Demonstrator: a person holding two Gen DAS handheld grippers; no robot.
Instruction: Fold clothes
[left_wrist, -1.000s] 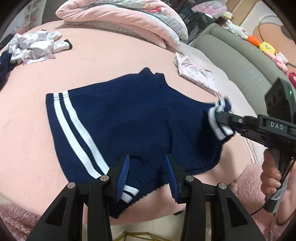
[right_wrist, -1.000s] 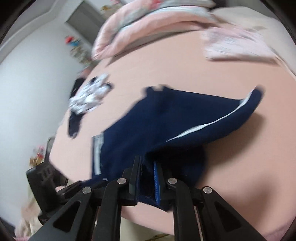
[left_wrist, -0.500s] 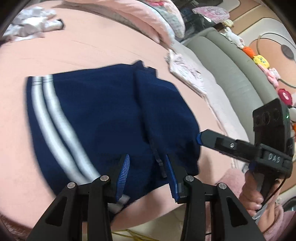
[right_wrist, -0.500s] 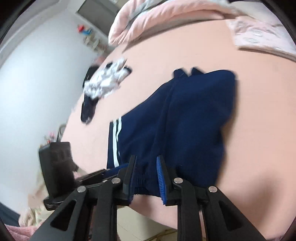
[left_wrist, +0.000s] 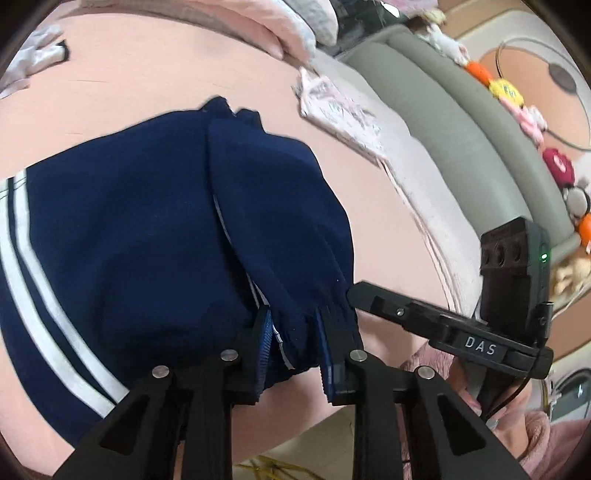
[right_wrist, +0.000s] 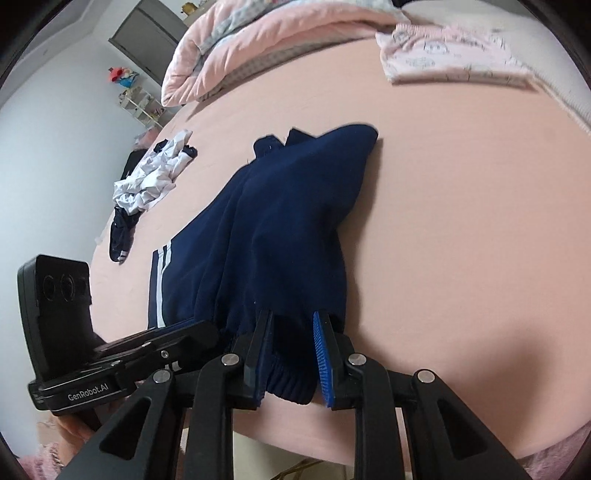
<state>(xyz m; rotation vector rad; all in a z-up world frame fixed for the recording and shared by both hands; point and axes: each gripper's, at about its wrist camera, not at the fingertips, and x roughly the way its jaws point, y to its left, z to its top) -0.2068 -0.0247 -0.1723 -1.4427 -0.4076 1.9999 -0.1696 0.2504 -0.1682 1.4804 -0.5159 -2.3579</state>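
Navy shorts (left_wrist: 147, 240) with two white side stripes lie folded on a pink bed (right_wrist: 461, 221), close to its near edge, with the waistband end reaching that edge. The left gripper (left_wrist: 293, 350) has a bunch of the waistband between its blue-padded jaws, which are closing on the cloth. The right gripper (right_wrist: 291, 354) sits just beside it along the same near edge, its jaws partly parted with the gathered elastic waistband between them; from these views I cannot tell whether the pads press on the cloth. In the left wrist view, the right gripper comes in from the right side, its tip touching the shorts' edge, and a hand (left_wrist: 476, 391) in a fuzzy pink sleeve holds its handle. A folded pale pink printed garment (right_wrist: 450, 51) rests toward the far right corner of the bed. A crumpled white and navy garment (right_wrist: 147, 181) lies near the left edge. A rolled pink duvet (right_wrist: 258, 40) is piled along the far edge. A grey sofa (left_wrist: 461, 129) with soft toys stands beyond the bed's right side.
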